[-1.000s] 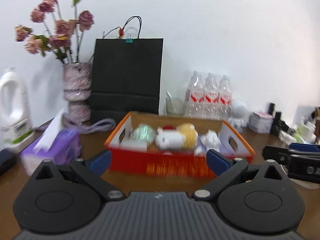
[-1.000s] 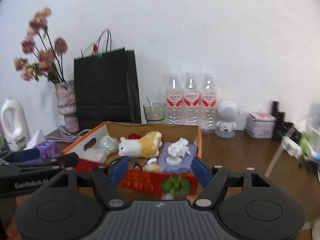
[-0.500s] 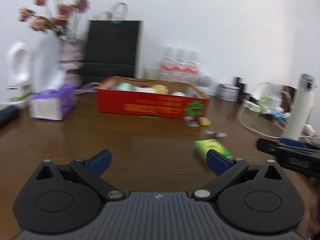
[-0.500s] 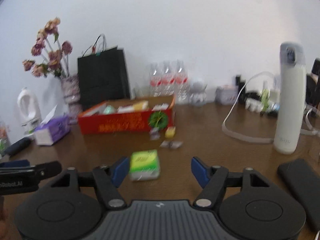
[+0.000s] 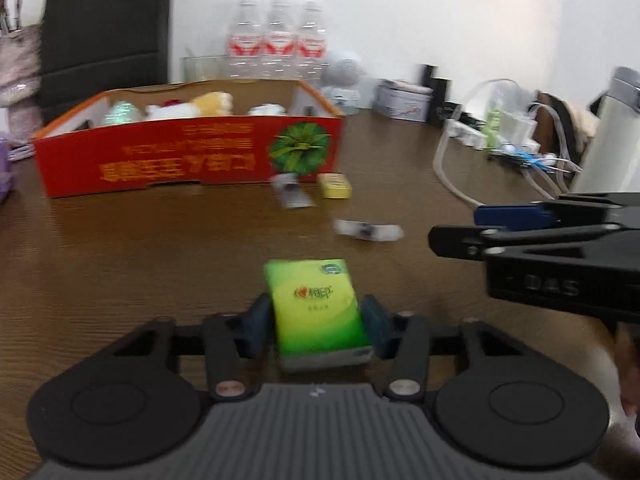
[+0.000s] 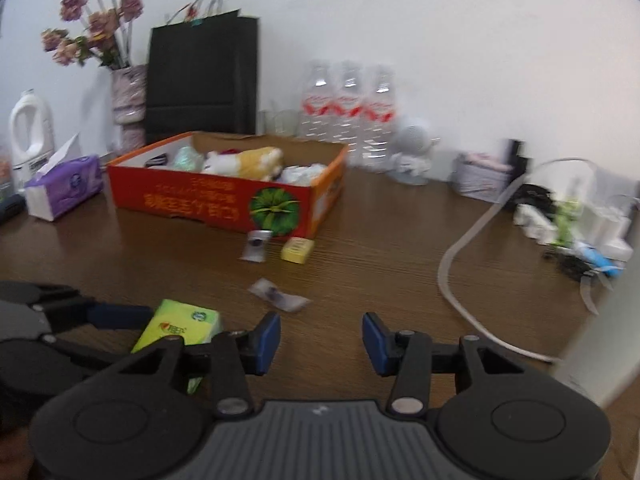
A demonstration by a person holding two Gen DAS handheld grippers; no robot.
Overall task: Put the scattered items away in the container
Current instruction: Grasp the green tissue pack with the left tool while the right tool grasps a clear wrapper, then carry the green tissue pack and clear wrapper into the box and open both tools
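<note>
A green tissue pack (image 5: 318, 308) lies on the brown table between the blue pads of my left gripper (image 5: 318, 326), whose jaws sit close against its sides. It also shows in the right wrist view (image 6: 180, 326). My right gripper (image 6: 320, 340) is open and empty, to the right of the pack. The red cardboard box (image 5: 188, 156) (image 6: 224, 204) holds plush toys and other small items. In front of it lie a yellow packet (image 5: 335, 186) (image 6: 297, 250) and two clear wrapped sachets (image 6: 257, 245) (image 6: 278, 294).
A purple tissue box (image 6: 64, 186), a vase of flowers (image 6: 128, 96), a black paper bag (image 6: 202, 80) and water bottles (image 6: 348, 108) stand behind the box. Cables and a power strip (image 6: 560, 224) lie at the right. A white flask (image 5: 612, 132) stands far right.
Both grippers have drawn back from the box and come down low over the table. My left gripper has moved onto the green tissue pack and narrowed around it.
</note>
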